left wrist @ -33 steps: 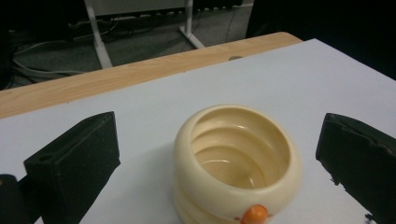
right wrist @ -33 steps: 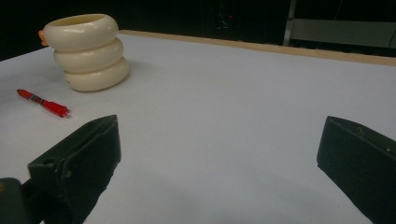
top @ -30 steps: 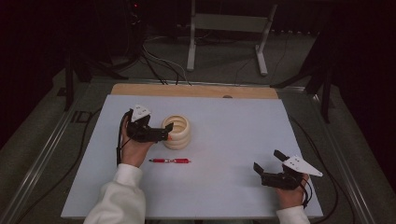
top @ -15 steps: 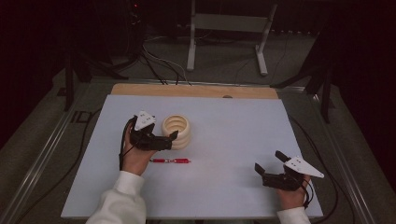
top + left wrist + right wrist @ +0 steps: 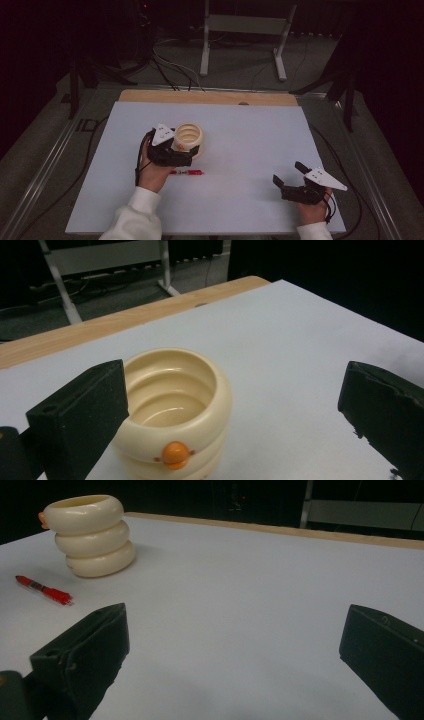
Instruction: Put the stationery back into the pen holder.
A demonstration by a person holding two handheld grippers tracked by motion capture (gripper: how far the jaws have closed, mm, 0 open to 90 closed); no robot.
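Left gripper view: cream ribbed pot (image 5: 172,412), hollow bare, between wide-apart jaws of left tool (image 5: 235,415); right tool (image 5: 235,655) likewise agape.

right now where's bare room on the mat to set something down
The middle, between the cream ribbed ceramic pot and the right hand-held gripper, plus the far strip. It is crowded around the pot, the left hand-held gripper and the red pen.

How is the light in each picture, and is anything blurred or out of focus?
High view: dim, dark surroundings, white table lit evenly. Left gripper view: cream cup sharp, near jaws soft. Right gripper view: pen clear, faint shadows beneath the jaws.
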